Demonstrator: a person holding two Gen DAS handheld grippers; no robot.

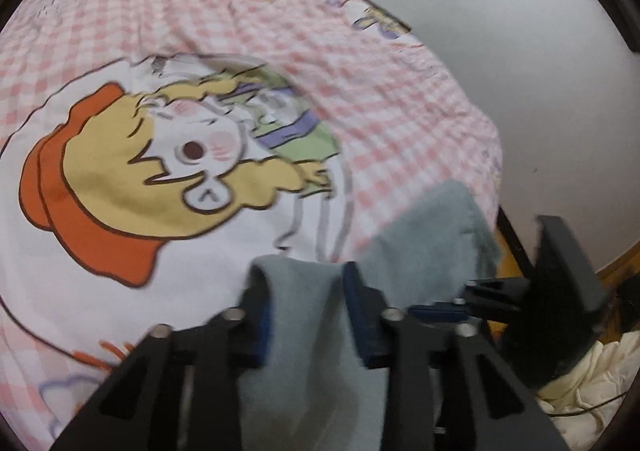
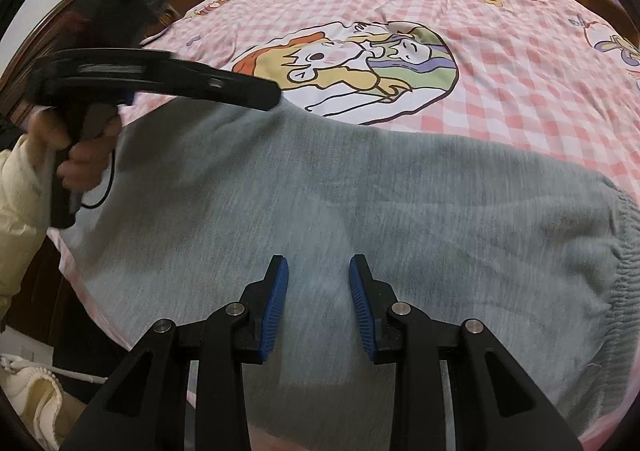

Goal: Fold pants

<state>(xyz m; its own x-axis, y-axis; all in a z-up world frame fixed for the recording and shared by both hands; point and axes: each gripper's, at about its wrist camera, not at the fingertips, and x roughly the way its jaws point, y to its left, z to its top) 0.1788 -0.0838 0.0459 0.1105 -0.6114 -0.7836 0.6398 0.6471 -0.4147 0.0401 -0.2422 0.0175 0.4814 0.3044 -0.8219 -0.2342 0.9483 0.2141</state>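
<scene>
Two grippers on job: left gripper (image 1: 306,271) pinched on bunched edge of grey pants (image 2: 360,211), right gripper (image 2: 319,263) partly open, fabric between pads, grip unclear. Pants lie across pink checked bedsheet (image 2: 500,63). Fold barely started, mostly left to do.

Pants (image 2: 360,191) lower part cut off; left gripper (image 2: 276,95) fingers motion-blurred.

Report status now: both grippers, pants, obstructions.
Left gripper shut on a bunched fold of the grey pants. Right gripper gripping pants fabric. Nothing else on the bed cover.
</scene>
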